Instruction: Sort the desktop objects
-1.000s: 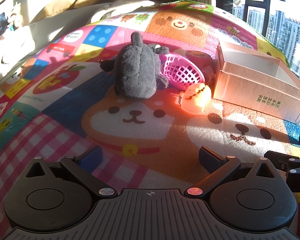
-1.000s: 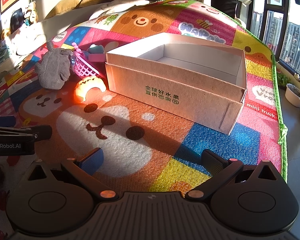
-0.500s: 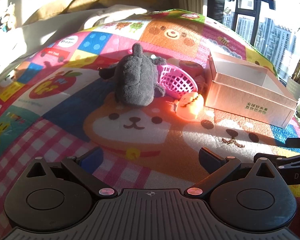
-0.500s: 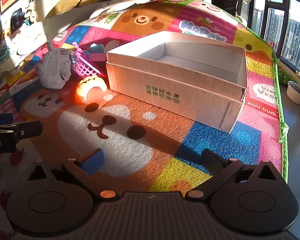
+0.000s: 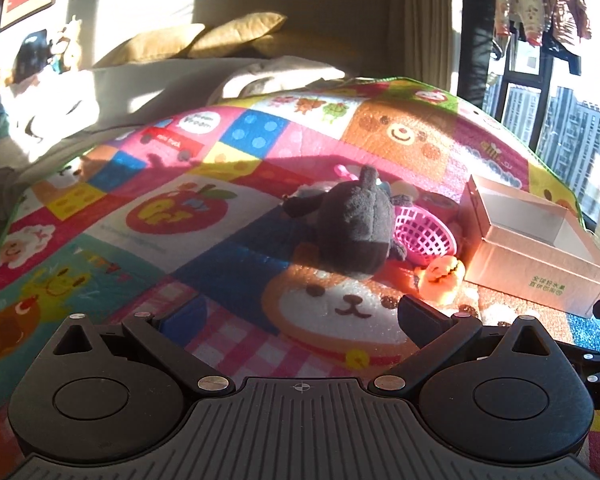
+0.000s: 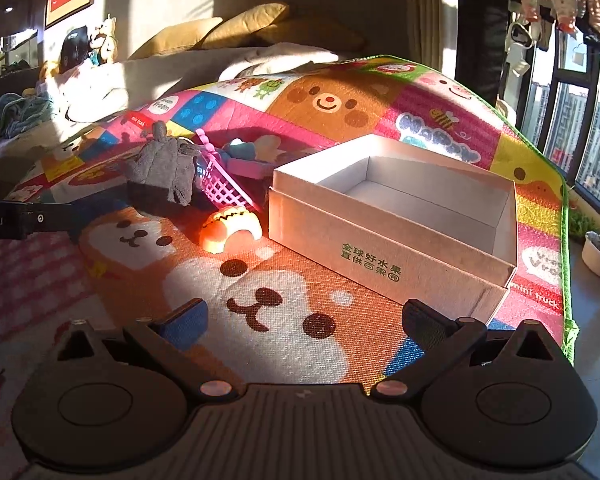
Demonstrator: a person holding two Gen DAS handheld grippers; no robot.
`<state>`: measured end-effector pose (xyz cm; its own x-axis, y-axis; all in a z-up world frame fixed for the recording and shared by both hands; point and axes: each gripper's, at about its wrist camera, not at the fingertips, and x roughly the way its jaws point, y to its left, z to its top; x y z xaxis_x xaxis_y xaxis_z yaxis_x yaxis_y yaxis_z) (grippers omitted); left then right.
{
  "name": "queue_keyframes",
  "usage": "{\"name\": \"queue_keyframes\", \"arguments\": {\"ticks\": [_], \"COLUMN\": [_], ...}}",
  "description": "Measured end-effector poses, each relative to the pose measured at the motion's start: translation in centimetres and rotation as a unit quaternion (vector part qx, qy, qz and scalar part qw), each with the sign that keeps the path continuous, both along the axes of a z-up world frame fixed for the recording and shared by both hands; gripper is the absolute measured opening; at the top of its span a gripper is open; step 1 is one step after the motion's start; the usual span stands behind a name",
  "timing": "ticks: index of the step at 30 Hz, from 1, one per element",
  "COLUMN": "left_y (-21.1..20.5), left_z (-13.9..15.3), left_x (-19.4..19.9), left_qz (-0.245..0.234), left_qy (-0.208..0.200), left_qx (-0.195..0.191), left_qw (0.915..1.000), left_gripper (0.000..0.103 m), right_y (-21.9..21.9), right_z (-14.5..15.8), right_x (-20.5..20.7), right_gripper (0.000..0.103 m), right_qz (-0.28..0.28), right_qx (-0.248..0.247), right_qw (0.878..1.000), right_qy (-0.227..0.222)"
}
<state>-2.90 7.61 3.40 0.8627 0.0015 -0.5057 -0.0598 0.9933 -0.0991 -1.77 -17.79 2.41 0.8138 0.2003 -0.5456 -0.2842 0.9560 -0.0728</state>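
A colourful children's play mat (image 6: 332, 120) with cartoon bears covers the floor in low sunlight. Toward its right edge sits an open cardboard box (image 6: 384, 260) with green Chinese print, its white inside empty. Just left of the box lies a cluster of toys: a grey plush animal (image 5: 356, 232), a pink plastic basket (image 5: 424, 236) tipped on its side against it, a small orange toy (image 5: 440, 280) with a zigzag mouth nearest the box, and some pastel pieces (image 6: 252, 152) behind, too small to identify. The left claw (image 5: 300, 316) hovers over the mat short of the plush, spread wide and holding nothing. The right claw (image 6: 304, 320) faces the box, also wide and empty. Sorting appears not yet begun: every toy remains outside the box.
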Motion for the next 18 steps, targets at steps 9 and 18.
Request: {"name": "queue_keyframes", "arguments": {"ticks": [9, 18], "left_y": [2.4, 2.4], "left_z": [-0.3, -0.8], "left_x": [0.6, 1.3], "left_qz": [0.034, 0.017], "left_qy": [0.004, 0.021], "left_qx": [-0.02, -0.009], "left_qw": [0.9992, 0.9996], "left_gripper": [0.103, 0.103], "right_y": [7.0, 8.6], "right_z": [0.1, -1.8], "right_x": [4.6, 9.2], "right_gripper": [0.063, 0.055], "right_qz": [0.07, 0.031], "right_qx": [-0.047, -0.001], "right_qw": [0.996, 0.999], "right_qy": [-0.005, 0.045]}}
